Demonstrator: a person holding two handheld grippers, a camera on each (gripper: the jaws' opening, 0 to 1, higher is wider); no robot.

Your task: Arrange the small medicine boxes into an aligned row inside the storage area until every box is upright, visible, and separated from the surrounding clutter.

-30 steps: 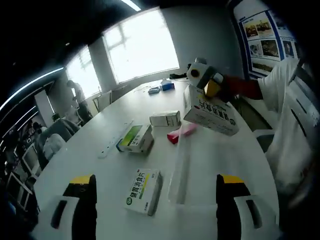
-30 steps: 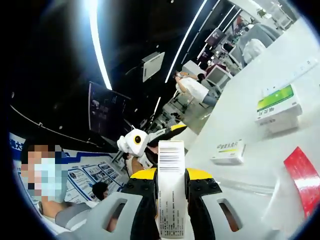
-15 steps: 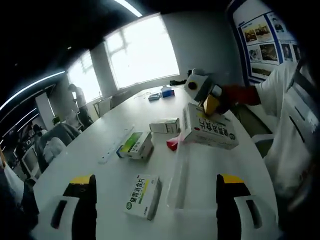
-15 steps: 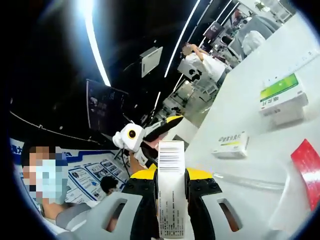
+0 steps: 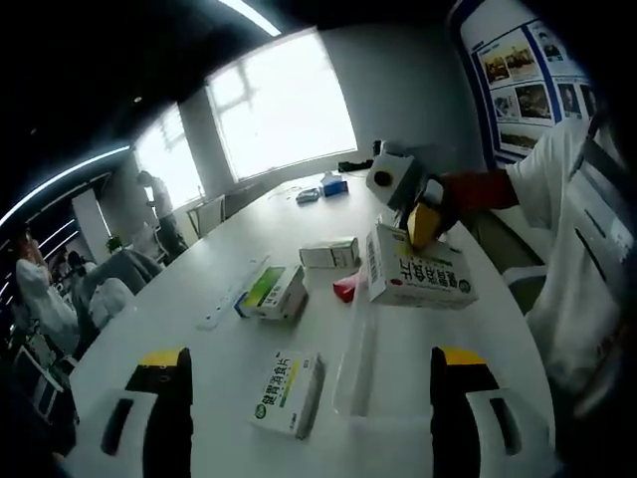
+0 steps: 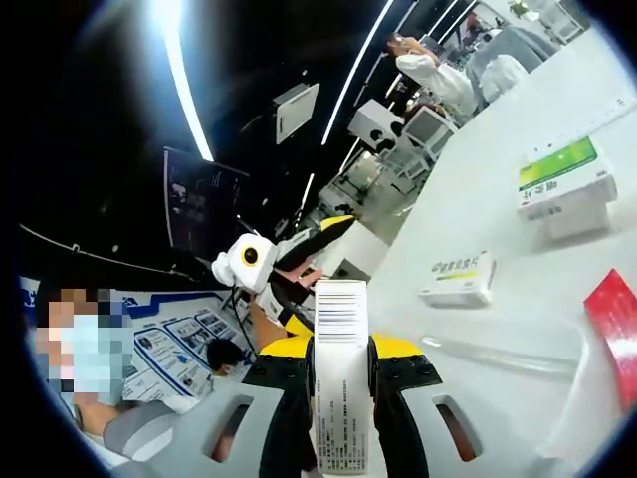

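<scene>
The large white medicine box with red lettering [image 5: 416, 280] is clamped end-on between the jaws of the right gripper [image 6: 341, 373], its lower edge at the clear plastic tray [image 5: 355, 360] on the white table [image 5: 179, 309]. The left gripper [image 5: 311, 373] hangs with jaws apart (nothing between them), above the flat green-and-white box [image 5: 287, 389].

bright windows [image 5: 284, 105]; wall posters [image 5: 528, 70]; ceiling light strips [image 6: 184, 75]
</scene>
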